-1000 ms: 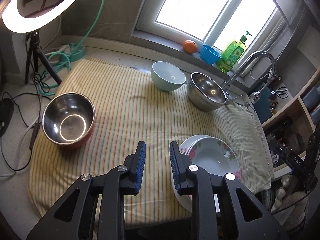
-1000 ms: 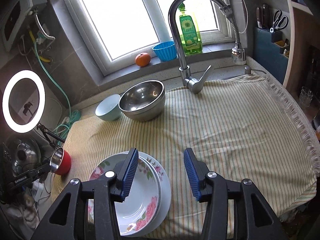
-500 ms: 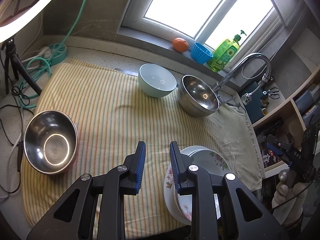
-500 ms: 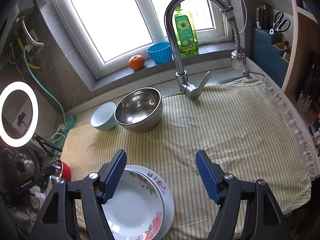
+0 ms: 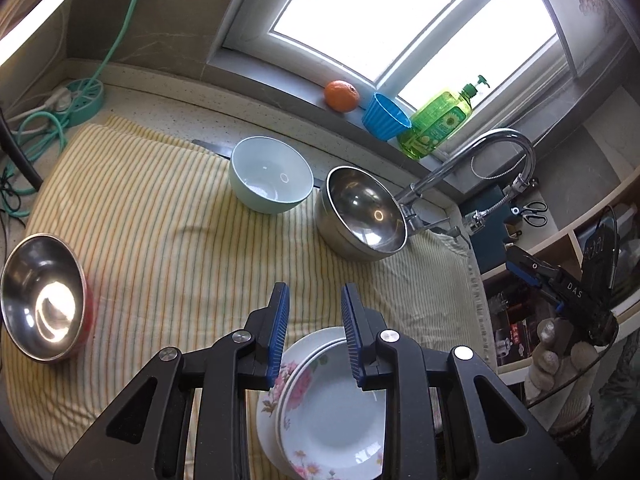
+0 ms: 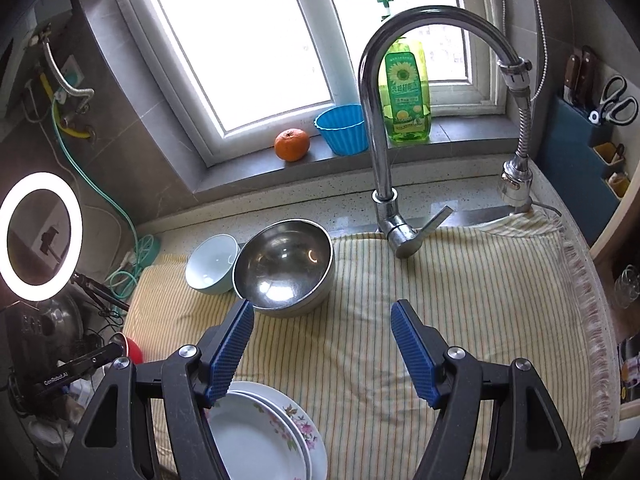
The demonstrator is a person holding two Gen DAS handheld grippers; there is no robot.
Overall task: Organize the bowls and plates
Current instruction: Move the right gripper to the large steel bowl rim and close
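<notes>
Two flowered plates (image 5: 320, 420) already sit stacked at 6 o'clock on the counter (image 6: 460, 280); three bowls remain scattered: steel (image 5: 360, 216) and pale blue (image 5: 270, 174) at 12, another (image 5: 40, 296) at 9. Both grippers, left (image 5: 313, 332) narrowly parted, right (image 6: 322, 350) spread wide, hold nothing.

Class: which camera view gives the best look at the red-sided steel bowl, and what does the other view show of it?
The left wrist view. There the red-sided bowl sits whole at the cloth's left edge, its shiny inside and red wall plain to see. In the right wrist view only a sliver of its red wall and rim peeks out at the far left, behind the black tool body.
</notes>
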